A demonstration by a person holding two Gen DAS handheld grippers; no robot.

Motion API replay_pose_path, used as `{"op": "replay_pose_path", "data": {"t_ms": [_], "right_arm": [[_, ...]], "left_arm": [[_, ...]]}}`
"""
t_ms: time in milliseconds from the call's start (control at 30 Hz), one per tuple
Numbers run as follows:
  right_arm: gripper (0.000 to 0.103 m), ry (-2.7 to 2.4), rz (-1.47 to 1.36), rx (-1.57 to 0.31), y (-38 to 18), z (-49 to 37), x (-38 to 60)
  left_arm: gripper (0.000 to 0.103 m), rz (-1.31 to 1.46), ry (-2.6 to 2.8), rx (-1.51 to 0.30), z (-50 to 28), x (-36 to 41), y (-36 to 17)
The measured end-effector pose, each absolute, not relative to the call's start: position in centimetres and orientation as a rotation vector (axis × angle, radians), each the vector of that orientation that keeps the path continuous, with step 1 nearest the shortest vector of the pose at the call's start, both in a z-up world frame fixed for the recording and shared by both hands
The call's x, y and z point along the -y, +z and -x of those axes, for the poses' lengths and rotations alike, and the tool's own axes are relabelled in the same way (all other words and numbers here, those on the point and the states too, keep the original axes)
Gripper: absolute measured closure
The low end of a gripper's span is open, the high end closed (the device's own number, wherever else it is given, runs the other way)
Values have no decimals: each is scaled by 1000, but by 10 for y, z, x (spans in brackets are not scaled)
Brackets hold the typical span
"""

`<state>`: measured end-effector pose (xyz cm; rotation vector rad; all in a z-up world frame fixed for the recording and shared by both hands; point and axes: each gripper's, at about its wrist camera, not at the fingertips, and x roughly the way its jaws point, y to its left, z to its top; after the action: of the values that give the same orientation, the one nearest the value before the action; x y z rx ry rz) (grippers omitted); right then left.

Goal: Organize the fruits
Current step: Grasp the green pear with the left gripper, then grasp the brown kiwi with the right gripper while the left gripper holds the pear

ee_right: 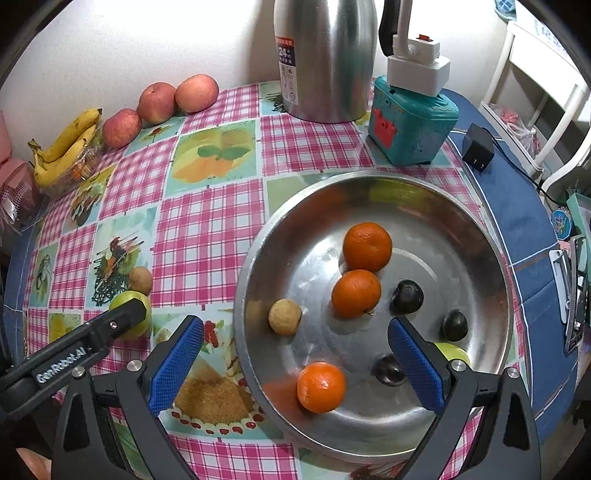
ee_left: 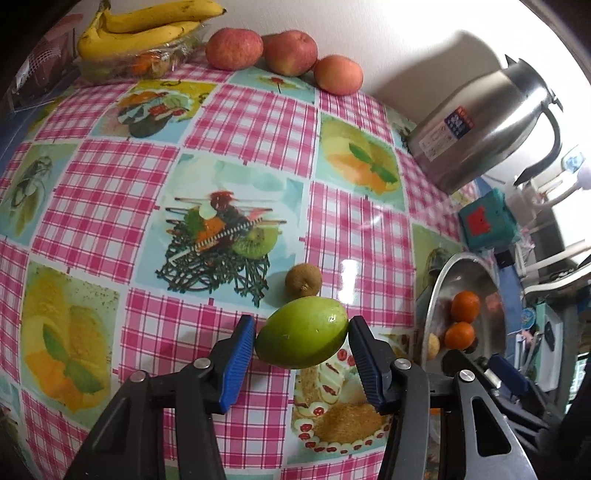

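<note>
My left gripper [ee_left: 302,334] is shut on a green fruit [ee_left: 301,332], its blue pads [ee_left: 240,354] pressing both sides; the same fruit shows in the right wrist view [ee_right: 127,302] behind the left gripper's arm. A small brown fruit [ee_left: 303,281] lies on the cloth just beyond it. My right gripper [ee_right: 295,350] is open and empty above the near rim of the metal bowl [ee_right: 476,236]. The bowl holds three oranges [ee_right: 367,246], a tan round fruit [ee_right: 284,316], three dark plums [ee_right: 407,297] and a green fruit [ee_right: 456,352] partly hidden by my right finger.
Three apples [ee_left: 291,51] and bananas [ee_left: 147,26] on a clear container stand at the table's far edge by the wall. A steel kettle [ee_right: 325,55] and a teal box [ee_right: 410,122] stand behind the bowl. A black adapter [ee_right: 478,146] lies on the blue edge.
</note>
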<state>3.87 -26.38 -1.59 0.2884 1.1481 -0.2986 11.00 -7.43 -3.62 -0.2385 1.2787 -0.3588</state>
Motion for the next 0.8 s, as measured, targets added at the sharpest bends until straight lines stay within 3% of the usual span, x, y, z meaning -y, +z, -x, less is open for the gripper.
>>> {"op": "replay_pose_path", "data": {"t_ms": [733, 800], "right_arm": [[4, -170, -224, -1076, -11, -68, 213], [10, -151, -205, -1072, -11, -73, 203]], "left_arm": [[48, 398, -147, -1246, -133, -18, -32], [48, 398, -133, -1242, -135, -23, -33]]}}
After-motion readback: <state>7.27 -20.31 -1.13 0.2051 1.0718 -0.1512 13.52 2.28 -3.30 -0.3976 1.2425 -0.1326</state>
